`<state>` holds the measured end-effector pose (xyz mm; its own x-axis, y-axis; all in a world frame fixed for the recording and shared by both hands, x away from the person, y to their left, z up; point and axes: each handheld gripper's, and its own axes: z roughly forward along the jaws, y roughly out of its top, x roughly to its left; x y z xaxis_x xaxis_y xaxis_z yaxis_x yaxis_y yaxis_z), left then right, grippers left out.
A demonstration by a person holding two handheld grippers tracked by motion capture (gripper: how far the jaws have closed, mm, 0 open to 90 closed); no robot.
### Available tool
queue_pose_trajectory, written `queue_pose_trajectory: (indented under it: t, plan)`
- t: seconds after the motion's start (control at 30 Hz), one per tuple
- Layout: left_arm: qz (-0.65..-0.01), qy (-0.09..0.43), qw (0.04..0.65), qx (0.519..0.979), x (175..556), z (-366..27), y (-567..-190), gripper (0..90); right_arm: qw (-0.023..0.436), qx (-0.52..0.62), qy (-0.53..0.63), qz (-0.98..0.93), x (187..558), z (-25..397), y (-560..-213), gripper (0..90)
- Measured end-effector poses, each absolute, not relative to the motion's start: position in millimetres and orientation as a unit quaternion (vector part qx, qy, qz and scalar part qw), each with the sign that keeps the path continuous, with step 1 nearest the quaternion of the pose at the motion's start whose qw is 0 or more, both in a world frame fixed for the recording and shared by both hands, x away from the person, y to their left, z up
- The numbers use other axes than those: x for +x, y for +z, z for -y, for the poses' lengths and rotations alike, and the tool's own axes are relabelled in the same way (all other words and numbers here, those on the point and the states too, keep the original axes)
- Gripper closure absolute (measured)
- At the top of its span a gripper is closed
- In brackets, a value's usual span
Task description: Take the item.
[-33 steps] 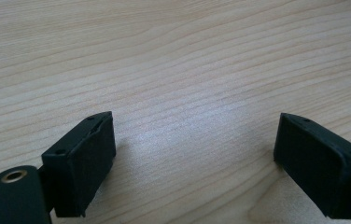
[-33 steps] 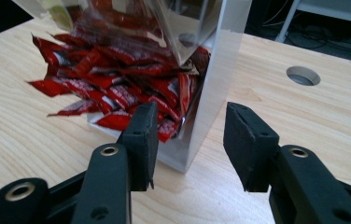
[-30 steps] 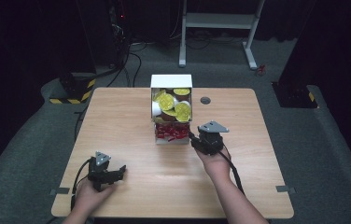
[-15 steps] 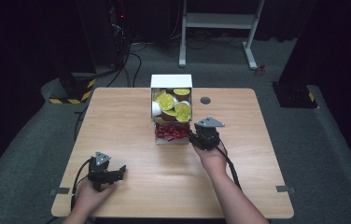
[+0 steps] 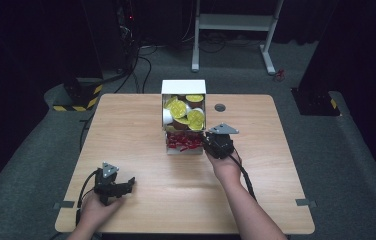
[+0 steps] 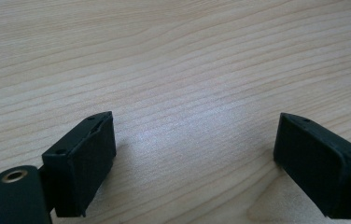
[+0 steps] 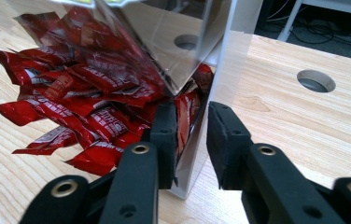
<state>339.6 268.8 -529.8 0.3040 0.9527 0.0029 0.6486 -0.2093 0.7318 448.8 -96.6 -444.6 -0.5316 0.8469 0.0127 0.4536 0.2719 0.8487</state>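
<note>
1. Right gripper view: the right gripper [image 7: 190, 140] has its jaws narrowed astride the near side wall of the white open-fronted box [image 7: 236, 56], one pad inside among the red sachets [image 7: 71, 93], one outside; whether they press the wall I cannot tell.
2. High view: that box sits at the table's twelve o'clock, yellow-lidded cups [image 5: 183, 111] stacked above.
3. Left gripper [image 6: 194, 154] gapes wide and empty over the pale wooden table [image 6: 173, 60], at seven o'clock.
4. Judged step: gripping the box; next comes a firm close, then a steady pull.
</note>
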Motion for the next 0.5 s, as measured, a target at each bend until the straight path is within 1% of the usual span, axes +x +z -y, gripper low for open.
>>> queue_pose_trajectory:
  t: [0.33,0.5]
  plan:
    - [-0.540,0.236,0.321,0.741,339.6,-268.8,-529.8,13.3,0.232,0.422,0.421,-0.769,454.2,88.4,-442.6,77.6]
    - [-0.541,0.236,0.322,0.741,339.6,-268.7,-529.8,13.3,0.231,0.431,0.415,-0.767,454.6,88.1,-444.8,77.7]
